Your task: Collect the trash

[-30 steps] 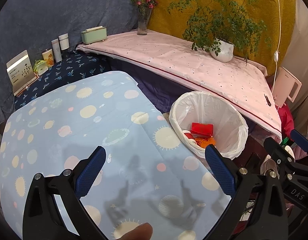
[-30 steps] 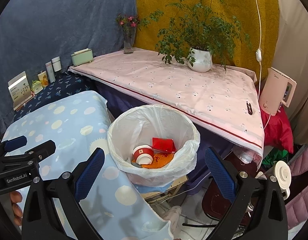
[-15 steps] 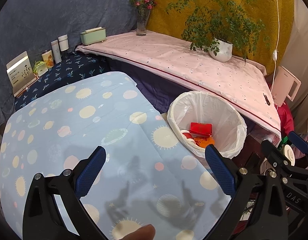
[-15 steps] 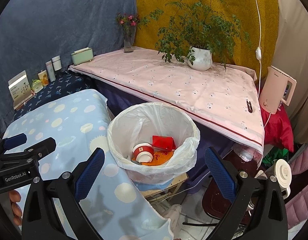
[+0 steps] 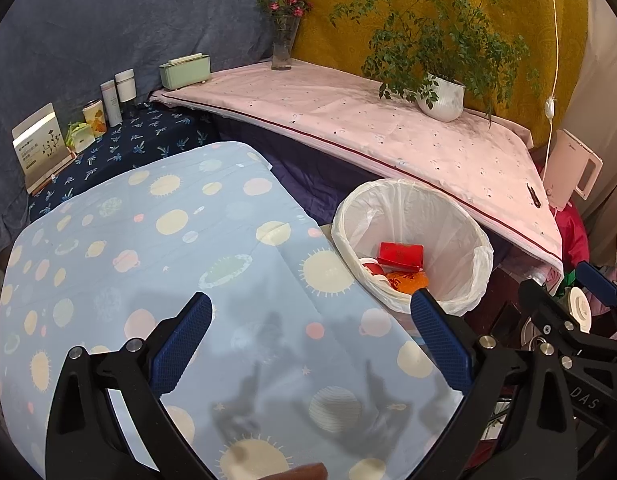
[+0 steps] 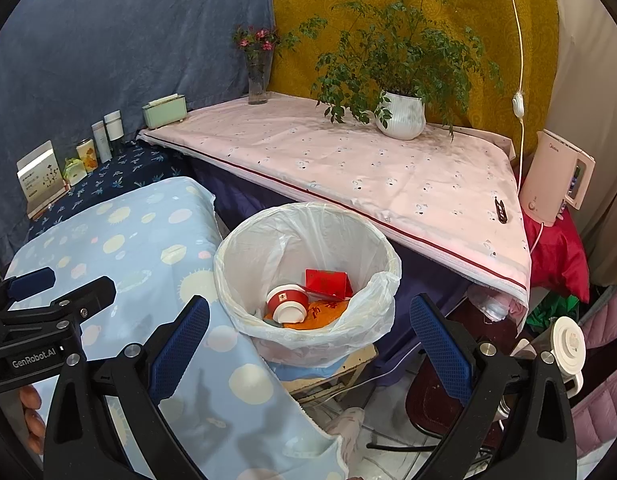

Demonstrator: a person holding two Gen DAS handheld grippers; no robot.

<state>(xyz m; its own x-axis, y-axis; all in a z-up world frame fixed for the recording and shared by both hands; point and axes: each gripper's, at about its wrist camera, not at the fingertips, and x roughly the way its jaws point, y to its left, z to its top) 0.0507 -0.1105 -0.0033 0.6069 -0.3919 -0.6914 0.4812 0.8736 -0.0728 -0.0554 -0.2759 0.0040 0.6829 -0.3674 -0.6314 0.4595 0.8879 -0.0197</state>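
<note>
1. Holding nothing, the left gripper point(image 5: 308, 354) hangs over the blue planet-print cloth point(image 5: 156, 248) with its two blue fingers spread wide.
2. The right gripper point(image 6: 308, 352) is also empty and spread wide, its two fingers framing the trash bin point(image 6: 244, 248) from above.
3. One bin stands just beside the edge of the blue cloth, lined with one white plastic bag point(image 6: 382, 284) folded over the rim.
4. Three pieces of trash show inside: one red carton point(image 6: 328, 282), one red-and-white paper cup point(image 6: 286, 304) on its side, and one orange wrapper point(image 6: 320, 314) beneath them, all touching.
5. Behind the bin runs one pink-clothed shelf point(image 6: 348, 168). It carries one potted plant point(image 6: 400, 114) in a white pot, one glass vase of pink flowers point(image 6: 257, 76) and one pale green box point(image 6: 164, 111).
6. On the dark blue leaf-print surface point(image 5: 120, 148) at the left stand two white cylinders point(image 5: 118, 90), one printed can point(image 5: 94, 116), one small green packet point(image 5: 78, 136) and one upright card box point(image 5: 40, 144).
7. One pink kettle point(image 6: 556, 176) sits at the far right, a white cord point(image 6: 518, 80) hanging above it.
8. Blue point(image 6: 88, 40) and mustard point(image 6: 428, 0) fabric hang as backdrop.
</note>
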